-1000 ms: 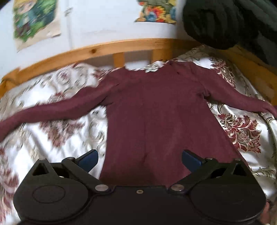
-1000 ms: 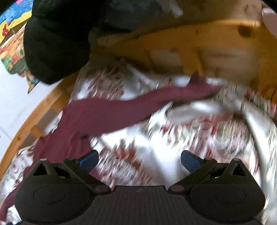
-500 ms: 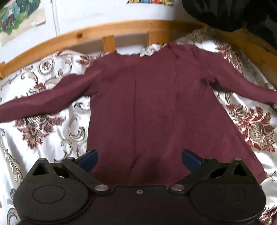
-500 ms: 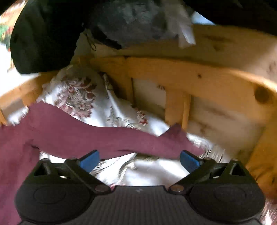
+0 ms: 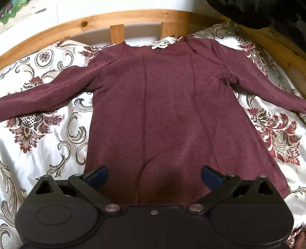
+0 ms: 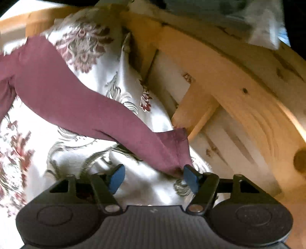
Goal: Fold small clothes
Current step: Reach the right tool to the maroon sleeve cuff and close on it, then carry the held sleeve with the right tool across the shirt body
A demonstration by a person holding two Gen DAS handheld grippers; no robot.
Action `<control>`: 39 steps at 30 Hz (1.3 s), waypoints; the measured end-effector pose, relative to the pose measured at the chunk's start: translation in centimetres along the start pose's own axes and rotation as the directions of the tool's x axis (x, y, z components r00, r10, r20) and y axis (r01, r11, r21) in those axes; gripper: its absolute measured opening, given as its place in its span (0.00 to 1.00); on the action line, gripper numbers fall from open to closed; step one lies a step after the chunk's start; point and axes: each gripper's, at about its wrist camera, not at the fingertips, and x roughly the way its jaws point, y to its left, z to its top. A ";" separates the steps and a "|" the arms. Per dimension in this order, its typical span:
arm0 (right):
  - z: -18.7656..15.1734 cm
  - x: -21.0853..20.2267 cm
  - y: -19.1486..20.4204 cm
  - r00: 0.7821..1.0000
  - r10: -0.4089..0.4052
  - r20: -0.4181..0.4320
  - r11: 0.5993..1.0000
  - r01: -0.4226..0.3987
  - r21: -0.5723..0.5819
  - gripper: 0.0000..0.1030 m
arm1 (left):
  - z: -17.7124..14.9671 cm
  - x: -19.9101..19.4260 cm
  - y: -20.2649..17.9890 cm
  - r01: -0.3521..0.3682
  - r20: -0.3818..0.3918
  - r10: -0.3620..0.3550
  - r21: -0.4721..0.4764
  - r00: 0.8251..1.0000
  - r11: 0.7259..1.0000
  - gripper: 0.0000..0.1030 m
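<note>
A maroon long-sleeved top (image 5: pixel 162 107) lies flat on the patterned bedspread (image 5: pixel 44 134), neck toward the wooden rail, both sleeves spread out. My left gripper (image 5: pixel 154 177) is open and empty, hovering over the top's lower hem. In the right wrist view, the top's right sleeve (image 6: pixel 82 107) runs down to its cuff (image 6: pixel 172 153). My right gripper (image 6: pixel 154 178) is open, jaws narrower than before, with the cuff end lying between the fingers, close to the right blue pad (image 6: pixel 190 177).
A curved wooden bed rail (image 5: pixel 133 17) with slats runs along the far side, and a wooden frame (image 6: pixel 239 92) stands just right of the cuff. Dark clothing (image 5: pixel 267 13) hangs over the rail at upper right. Posters are on the white wall.
My left gripper has come closer over the top's hem. My right gripper has swung to the sleeve end, moved down to the cuff, and its jaws have narrowed around it.
</note>
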 end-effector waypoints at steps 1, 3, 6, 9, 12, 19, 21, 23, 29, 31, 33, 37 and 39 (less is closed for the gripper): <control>0.0 0.4 0.0 1.000 -0.004 -0.014 1.000 0.004 -0.002 0.53 | 0.0 0.0 0.0 -0.003 0.001 0.003 0.001 1.000 1.000 0.99; -0.2 1.0 0.0 0.999 -0.002 -0.039 1.000 0.002 -0.004 0.40 | -0.1 -0.1 0.0 -0.008 0.003 0.008 0.002 1.000 1.000 0.99; -0.3 0.9 -0.2 0.999 0.011 -0.049 1.000 -0.010 0.014 0.04 | -0.1 -0.3 0.1 -0.009 0.007 0.009 -0.002 1.000 1.000 0.99; -0.1 -1.4 -0.2 0.998 0.059 -0.011 0.997 -0.058 0.045 0.03 | -0.1 -0.7 0.3 -0.006 0.014 0.006 -0.013 1.000 1.000 0.99; 0.9 -4.8 0.1 0.993 0.111 0.032 0.992 -0.113 0.052 0.03 | 0.0 -0.9 0.7 0.009 0.017 -0.008 -0.033 1.000 0.999 0.99; 4.8 -13.0 2.3 0.932 0.343 0.119 0.932 -0.353 0.081 0.03 | 0.1 -1.8 2.1 0.059 0.043 -0.055 -0.108 0.998 0.992 0.99; 6.1 -14.9 3.6 0.904 0.404 0.137 0.907 -0.415 0.063 0.03 | 0.2 -2.2 2.7 0.064 0.055 -0.057 -0.130 0.997 0.989 0.99; 7.1 -16.7 5.3 0.872 0.465 0.155 0.880 -0.475 0.030 0.03 | 0.3 -2.6 3.3 0.068 0.068 -0.058 -0.154 0.996 0.986 0.99; 8.9 -20.7 12.8 0.773 0.609 0.176 0.793 -0.600 -0.106 0.02 | 0.6 -3.4 5.2 0.054 0.106 -0.032 -0.216 0.994 0.975 0.99; 9.2 -21.7 15.5 0.742 0.649 0.165 0.760 -0.632 -0.148 0.02 | 0.6 -3.4 5.6 0.052 0.103 -0.029 -0.233 0.994 0.971 0.99; 9.6 -21.9 18.2 0.716 0.681 0.153 0.731 -0.659 -0.175 0.02 | 0.6 -3.3 5.9 0.053 0.098 -0.029 -0.246 0.995 0.968 0.99; 10.1 -21.7 23.2 0.680 0.721 0.130 0.691 -0.691 -0.214 0.02 | 0.7 -3.4 6.5 0.051 0.109 -0.022 -0.273 0.994 0.961 0.99; 10.1 -21.1 25.4 0.665 0.738 0.111 0.671 -0.709 -0.216 0.02 | 0.6 -3.4 6.8 0.048 0.115 -0.016 -0.288 0.993 0.956 0.99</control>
